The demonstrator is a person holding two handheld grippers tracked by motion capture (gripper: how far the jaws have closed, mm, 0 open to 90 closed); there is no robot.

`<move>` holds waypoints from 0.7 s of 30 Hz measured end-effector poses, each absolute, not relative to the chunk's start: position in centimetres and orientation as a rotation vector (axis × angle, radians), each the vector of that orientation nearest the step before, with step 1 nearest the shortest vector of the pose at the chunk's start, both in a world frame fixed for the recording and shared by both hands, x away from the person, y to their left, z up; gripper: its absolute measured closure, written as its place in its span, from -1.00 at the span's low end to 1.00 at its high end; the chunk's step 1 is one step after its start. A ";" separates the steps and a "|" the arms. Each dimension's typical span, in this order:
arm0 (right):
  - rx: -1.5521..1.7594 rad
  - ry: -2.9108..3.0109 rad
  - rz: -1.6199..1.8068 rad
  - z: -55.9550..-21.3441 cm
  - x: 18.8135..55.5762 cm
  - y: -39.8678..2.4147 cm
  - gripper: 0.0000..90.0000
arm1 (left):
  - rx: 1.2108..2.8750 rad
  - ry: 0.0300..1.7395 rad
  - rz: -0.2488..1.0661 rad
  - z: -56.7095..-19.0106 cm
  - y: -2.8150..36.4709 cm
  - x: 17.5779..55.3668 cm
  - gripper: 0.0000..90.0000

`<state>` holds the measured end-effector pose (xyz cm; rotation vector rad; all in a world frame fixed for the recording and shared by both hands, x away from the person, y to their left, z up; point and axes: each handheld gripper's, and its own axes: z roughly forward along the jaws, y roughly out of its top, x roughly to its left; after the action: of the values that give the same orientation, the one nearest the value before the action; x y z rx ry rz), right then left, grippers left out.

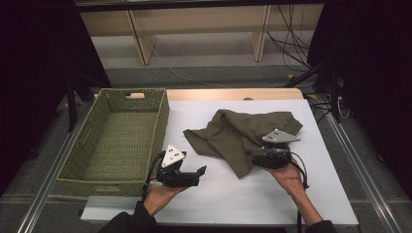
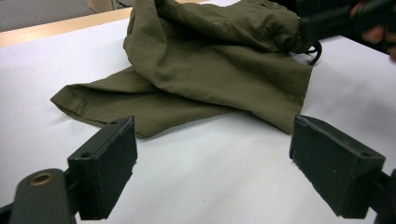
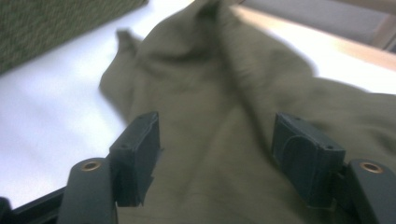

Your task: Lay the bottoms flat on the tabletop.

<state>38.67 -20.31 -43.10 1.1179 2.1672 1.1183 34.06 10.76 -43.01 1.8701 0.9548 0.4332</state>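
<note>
- High view: the left gripper point(image 1: 194, 175) rests in the person's left hand point(image 1: 160, 194) near the front edge of the white table point(image 1: 233, 204), jaws spread apart with nothing between them.
- High view: the right gripper point(image 1: 252, 154) is held in the right hand point(image 1: 290, 177) at the near edge of the olive-green garment point(image 1: 240, 133); its jaws point into the cloth.
- High view: the garment lies crumpled at mid-table, to the right of the woven green basket point(image 1: 97, 145) and apart from it. The basket stands at the table's left edge.
- Left gripper view: both black jaws stand wide, released, over bare table surface point(image 2: 210, 177). The garment point(image 2: 205, 70) lies just ahead of them, untouched. The right gripper point(image 2: 327, 23) shows at the upper right, at the cloth's far corner.
- Right gripper view: the jaws are parted and not clamped; the picture is blurred. The garment point(image 3: 219, 116) lies between and beyond the two pads, not pinched by them. A section of basket point(image 3: 56, 28) appears at upper left.
</note>
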 end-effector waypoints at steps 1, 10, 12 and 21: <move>1.102 2.194 1.101 -43.5 38.8 -19.8 -0.30 | 1.869 0.956 0.433 -43.0 10.8 34.1 -0.67; 1.096 2.353 0.964 -46.9 40.0 -17.4 -0.46 | 1.869 0.959 0.435 -43.1 10.8 34.1 -0.67; 1.092 2.381 0.940 -47.2 40.1 -17.1 -0.51 | 1.873 0.959 0.436 -43.1 10.9 34.1 -0.67; 1.132 2.441 0.823 -48.5 40.7 -16.9 -0.35 | 1.874 0.960 0.433 -43.2 10.8 34.1 -0.67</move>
<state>40.65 -16.86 -48.46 1.1320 2.4410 0.8229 34.14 10.80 -43.17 1.8740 0.9601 0.4332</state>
